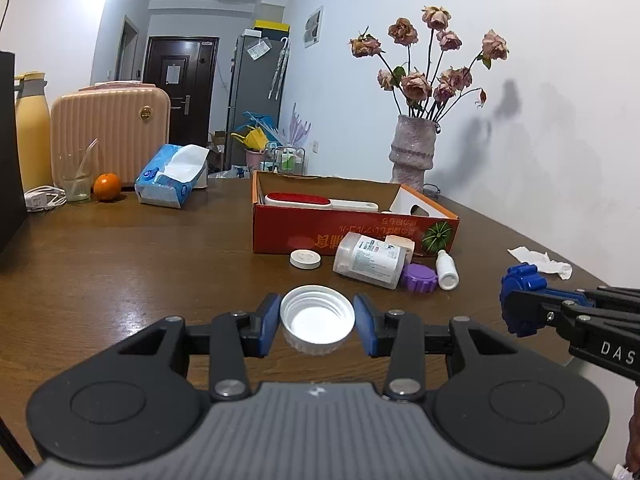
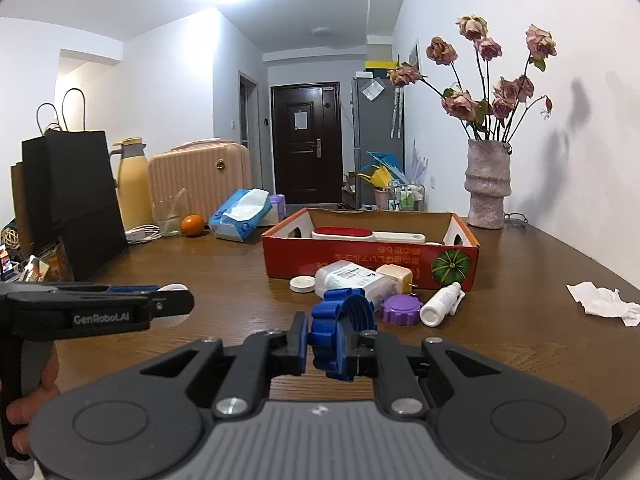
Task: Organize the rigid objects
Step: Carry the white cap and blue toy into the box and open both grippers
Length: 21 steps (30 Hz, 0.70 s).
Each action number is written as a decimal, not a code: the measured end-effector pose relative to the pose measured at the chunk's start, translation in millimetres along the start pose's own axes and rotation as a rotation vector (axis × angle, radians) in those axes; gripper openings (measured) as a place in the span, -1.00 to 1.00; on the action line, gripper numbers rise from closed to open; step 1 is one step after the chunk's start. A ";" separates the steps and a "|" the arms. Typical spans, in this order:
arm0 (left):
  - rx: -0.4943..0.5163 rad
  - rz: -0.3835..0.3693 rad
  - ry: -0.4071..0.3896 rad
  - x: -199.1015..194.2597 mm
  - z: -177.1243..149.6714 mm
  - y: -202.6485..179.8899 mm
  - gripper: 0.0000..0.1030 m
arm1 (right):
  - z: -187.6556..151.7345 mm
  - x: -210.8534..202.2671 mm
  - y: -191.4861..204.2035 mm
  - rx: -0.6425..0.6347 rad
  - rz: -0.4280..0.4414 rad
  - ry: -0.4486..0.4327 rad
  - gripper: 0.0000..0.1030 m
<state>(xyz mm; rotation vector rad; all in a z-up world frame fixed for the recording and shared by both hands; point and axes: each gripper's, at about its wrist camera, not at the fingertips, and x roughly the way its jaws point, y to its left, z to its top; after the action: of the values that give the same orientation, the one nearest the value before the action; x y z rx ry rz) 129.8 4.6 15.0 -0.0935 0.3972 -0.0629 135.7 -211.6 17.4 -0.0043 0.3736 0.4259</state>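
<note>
My left gripper [image 1: 316,326] level over table, clamping white cap [image 1: 317,318], right gripper [image 2: 328,346] pinching blue cap [image 2: 340,332] (edge-on), my hand [image 2: 30,400] shows only in right view.

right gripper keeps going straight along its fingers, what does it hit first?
Probably the clear bottle lying on its side in front of the red box. The right gripper, shut on the blue cap, points at it; the purple cap sits just right. Depth is uncertain.
</note>
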 end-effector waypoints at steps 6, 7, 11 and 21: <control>0.036 0.005 -0.010 24.7 19.8 3.9 -0.20 | 13.6 20.6 -15.0 -0.026 -0.015 0.000 -0.74; 0.040 0.001 -0.014 31.8 27.6 5.6 -0.20 | 18.9 26.0 -18.4 -0.034 -0.018 -0.002 -0.74; 0.059 -0.034 -0.028 67.7 66.3 14.6 -0.20 | 48.0 52.7 -35.0 -0.069 -0.014 -0.027 -0.73; 0.042 -0.099 0.059 211.3 147.9 37.7 -0.20 | 137.3 196.5 -84.7 -0.129 0.002 0.082 -0.73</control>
<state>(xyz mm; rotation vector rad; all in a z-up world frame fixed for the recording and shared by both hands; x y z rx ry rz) 383.4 36.8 65.9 -0.0703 0.4494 -0.1722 384.2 -198.5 69.4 -0.1471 0.4260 0.4519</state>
